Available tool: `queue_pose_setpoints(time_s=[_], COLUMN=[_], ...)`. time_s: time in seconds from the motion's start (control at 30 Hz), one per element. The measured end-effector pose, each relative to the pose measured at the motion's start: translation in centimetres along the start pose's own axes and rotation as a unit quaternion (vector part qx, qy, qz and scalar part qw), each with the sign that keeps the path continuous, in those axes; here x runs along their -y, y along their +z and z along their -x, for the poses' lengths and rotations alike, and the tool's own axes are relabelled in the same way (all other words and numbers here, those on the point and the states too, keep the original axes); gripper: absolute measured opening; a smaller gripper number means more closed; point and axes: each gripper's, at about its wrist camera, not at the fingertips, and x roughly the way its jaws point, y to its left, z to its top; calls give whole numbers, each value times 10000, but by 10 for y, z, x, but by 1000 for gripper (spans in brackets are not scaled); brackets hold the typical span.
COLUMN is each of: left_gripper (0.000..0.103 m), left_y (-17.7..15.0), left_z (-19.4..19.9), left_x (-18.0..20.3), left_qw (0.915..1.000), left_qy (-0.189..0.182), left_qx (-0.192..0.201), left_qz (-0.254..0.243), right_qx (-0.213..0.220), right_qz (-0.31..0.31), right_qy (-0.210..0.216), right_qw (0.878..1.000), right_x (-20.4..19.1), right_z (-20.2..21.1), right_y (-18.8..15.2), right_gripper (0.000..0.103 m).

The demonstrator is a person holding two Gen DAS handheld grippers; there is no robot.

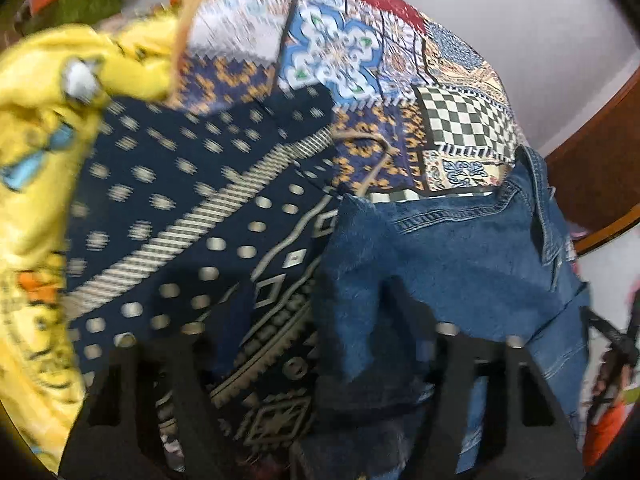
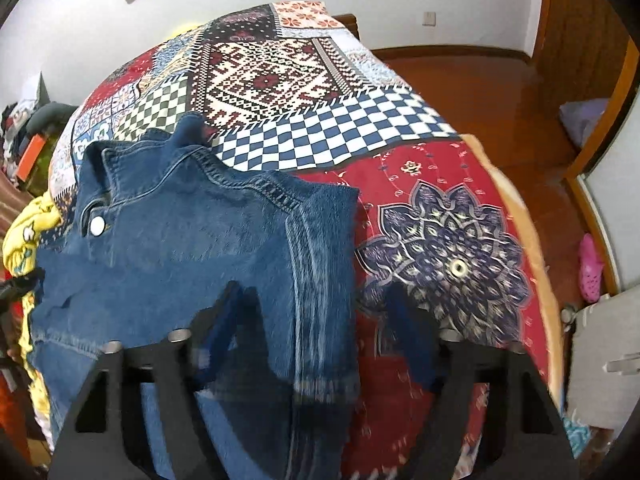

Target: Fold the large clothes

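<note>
- Left wrist view shows our left claw (image 1: 320, 344) angled down over the left edge of a denim jacket (image 1: 460, 264), which lies on a bed under a patchwork quilt (image 1: 460, 120). The denim edge sits between the jaws, but motion blur keeps us from telling whether the pads actually press on it.
- Beside that edge lie a navy patterned garment (image 1: 180, 200) and a yellow garment (image 1: 40, 128), the navy cloth just under the left finger (a stray catch waiting to happen).
- In the right wrist view our right claw (image 2: 316, 320) straddles the jacket's right side (image 2: 180, 240), collar (image 2: 132, 156) pointing away from us and a snap button (image 2: 97, 225) visible near it. Denim lies between these jaws too; again we cannot tell whether they pinch it.
- We judge the step in hand to be gripping both sides before a fold.
- To do it well, we would take only denim in the left claw, clear of the navy cloth.
- We would grip both sides level with each other, so the fold line runs straight.
- We would lift just enough to clear the quilt, keeping the cloth taut between the claws.
</note>
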Motion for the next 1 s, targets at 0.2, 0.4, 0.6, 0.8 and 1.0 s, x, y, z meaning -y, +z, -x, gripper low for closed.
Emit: queue_pose_setpoints(time_s=[0.2,0.4,0.6,0.8,1.0], left_gripper=[9,7,7,9,21], left_y=[0,7,17,15,8], left_z=[5,47,73,29,-8], left_x=[14,27,35,28,14], left_qw=[9988,9967,9927,9931,9917], left_qy=[-358,-181,90,707,1017], left_qx=[243,674,1020,689,375], left_qz=[-222,-420,-634,-632,-696], right_qx=[98,505,950,790,498], right_qz=[-28,162,256,321,317], right_qy=[131,68,131,-320,-334], right_qw=[9999,9986,9951,9958,9977], right_x=[-7,-24,-44,-48,-34], right_z=[-4,19,43,-1,-27], right_y=[12,32,60,60,53], right_gripper=[15,13,13,13,14])
